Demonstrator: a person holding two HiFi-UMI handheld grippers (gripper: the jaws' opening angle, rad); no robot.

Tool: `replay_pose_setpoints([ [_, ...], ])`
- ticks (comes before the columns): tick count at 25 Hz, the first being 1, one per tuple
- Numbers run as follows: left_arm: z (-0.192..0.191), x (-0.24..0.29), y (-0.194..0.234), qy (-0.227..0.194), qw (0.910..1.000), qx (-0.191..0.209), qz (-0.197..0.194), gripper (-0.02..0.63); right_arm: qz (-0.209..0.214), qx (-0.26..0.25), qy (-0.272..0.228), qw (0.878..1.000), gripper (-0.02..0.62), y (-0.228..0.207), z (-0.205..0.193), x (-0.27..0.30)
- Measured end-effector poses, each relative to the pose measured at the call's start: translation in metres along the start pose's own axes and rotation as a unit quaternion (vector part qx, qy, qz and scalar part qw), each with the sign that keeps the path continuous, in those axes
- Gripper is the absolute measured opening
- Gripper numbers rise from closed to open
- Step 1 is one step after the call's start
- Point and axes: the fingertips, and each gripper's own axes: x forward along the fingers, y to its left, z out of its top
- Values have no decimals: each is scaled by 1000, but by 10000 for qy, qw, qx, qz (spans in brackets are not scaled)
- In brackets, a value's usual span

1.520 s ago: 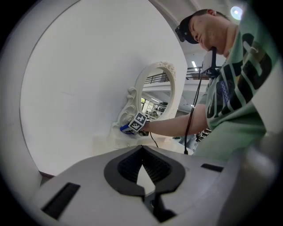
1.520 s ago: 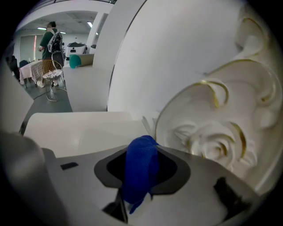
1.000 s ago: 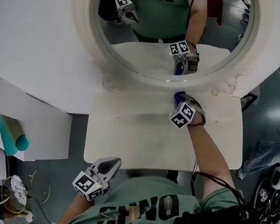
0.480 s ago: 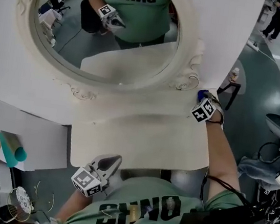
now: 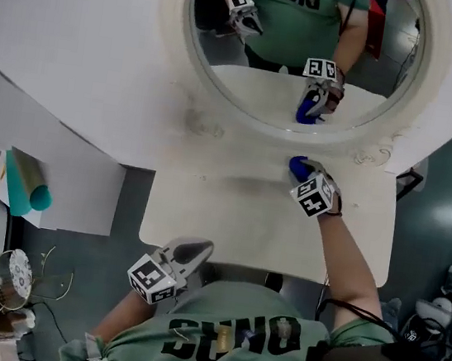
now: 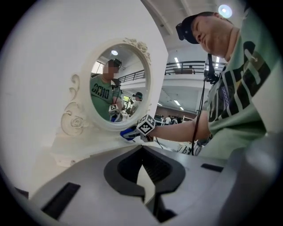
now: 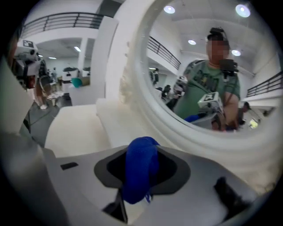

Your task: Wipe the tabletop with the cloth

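A pale cream counter (image 5: 235,235) fills the middle of my head view, backed by a white panel with a round ornate mirror (image 5: 301,61) that reflects the person and both tools. The right claw (image 7: 140,165) is pinching the blue cloth (image 5: 298,167), which bulges out between its jaws in a rolled wad. It sits at the counter's far edge, right of centre, just beside the foot of the mirror frame. I judge it is pressed to the surface, though no view shows the contact plainly. The left claw (image 5: 191,251) hangs off the near edge of the counter, close to the person's body, jaws pressed together with nothing between them.

I read the wiping as under way. The surface shows no wet track or streak, so I cannot say which parts have been covered. A faint darker smudge lies near the back, left of the cloth. By my reckoning the broad middle, the left side and the near edge are left.
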Motion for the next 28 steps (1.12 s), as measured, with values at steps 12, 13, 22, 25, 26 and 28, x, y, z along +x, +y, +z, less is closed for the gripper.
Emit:
replay_pose_setpoints([
  [12,-42,-230,148,-219,9923,-296,1180,9,1575,-749,-129,9846,126,270,268,182],
  [13,-45,-237,154,-217,9916,-338,1226,9,1531,-710,-44,9856,126,271,267,190],
  [22,-37,-173,135,-127,9975,-125,688,9,1029,20,491,9935,124,181,177,170],
  [25,-23,-117,106,-7,9993,65,377,9,681,337,563,9955,124,111,108,129],
  [26,-17,-97,94,34,9996,116,250,9,552,474,605,9955,124,86,82,113],
  [28,-3,-54,64,105,9997,217,14,9,321,749,724,9940,125,36,25,76],
])
